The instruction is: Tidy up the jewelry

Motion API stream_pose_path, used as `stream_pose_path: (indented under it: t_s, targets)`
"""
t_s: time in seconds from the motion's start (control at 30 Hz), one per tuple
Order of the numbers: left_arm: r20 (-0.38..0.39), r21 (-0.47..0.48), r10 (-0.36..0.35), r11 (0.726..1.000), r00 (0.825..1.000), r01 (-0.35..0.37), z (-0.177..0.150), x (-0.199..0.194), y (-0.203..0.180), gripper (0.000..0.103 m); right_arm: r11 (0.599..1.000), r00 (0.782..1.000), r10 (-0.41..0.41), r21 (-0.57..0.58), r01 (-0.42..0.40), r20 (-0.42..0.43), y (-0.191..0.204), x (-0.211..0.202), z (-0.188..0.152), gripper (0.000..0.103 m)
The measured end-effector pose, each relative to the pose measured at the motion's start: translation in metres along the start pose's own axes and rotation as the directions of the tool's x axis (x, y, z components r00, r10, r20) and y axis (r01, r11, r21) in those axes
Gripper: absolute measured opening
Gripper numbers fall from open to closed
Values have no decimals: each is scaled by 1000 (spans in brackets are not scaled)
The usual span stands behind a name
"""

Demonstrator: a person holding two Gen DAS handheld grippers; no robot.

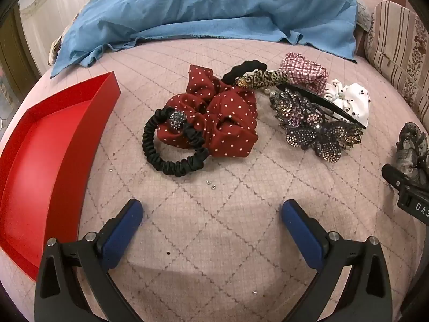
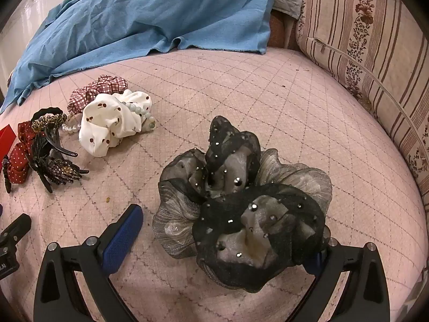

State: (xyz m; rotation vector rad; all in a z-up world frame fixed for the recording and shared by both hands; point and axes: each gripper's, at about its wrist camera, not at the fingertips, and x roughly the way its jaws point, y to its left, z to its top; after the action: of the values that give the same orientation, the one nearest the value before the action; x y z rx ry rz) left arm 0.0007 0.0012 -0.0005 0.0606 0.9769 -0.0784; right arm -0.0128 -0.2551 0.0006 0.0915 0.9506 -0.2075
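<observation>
A pile of hair accessories lies on the pink quilted bed: a black scrunchie with a bead ball (image 1: 171, 147), a red polka-dot bow (image 1: 222, 118), a rhinestone butterfly clip (image 1: 316, 123), a plaid scrunchie (image 1: 305, 72) and a white cherry-print scrunchie (image 2: 112, 120). My left gripper (image 1: 211, 220) is open and empty, just short of the black scrunchie. A big black-and-grey organza scrunchie (image 2: 241, 204) lies between the open fingers of my right gripper (image 2: 222, 238), covering the right fingertip. A red tray (image 1: 53, 147) sits empty at the left.
A crumpled blue cloth (image 1: 214, 8) covers the far side of the bed. A striped floral cushion (image 2: 370, 43) stands at the right. Tiny loose rhinestones (image 1: 210, 184) lie on the quilt in front of the left gripper.
</observation>
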Motion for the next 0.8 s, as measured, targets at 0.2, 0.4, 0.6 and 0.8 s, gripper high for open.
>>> stream_pose_path:
  t_s: [0.2, 0.4, 0.6, 0.8]
  targets:
    - [6, 13, 19, 1000, 1000, -20, 0, 0, -2, 103, 1000, 1000, 3, 3, -3, 3, 0, -1, 0, 103]
    - [7, 14, 21, 1000, 1000, -21, 0, 0, -1, 103, 1000, 1000, 4, 3, -4, 3, 0, -1, -1, 103]
    - [8, 15, 22, 1000, 1000, -22, 0, 0, -1, 103, 1000, 1000, 4, 3, -4, 3, 0, -1, -1, 103]
    - [7, 16, 24, 1000, 1000, -24, 0, 0, -1, 103, 1000, 1000, 6, 5, -6, 3, 0, -1, -1, 103]
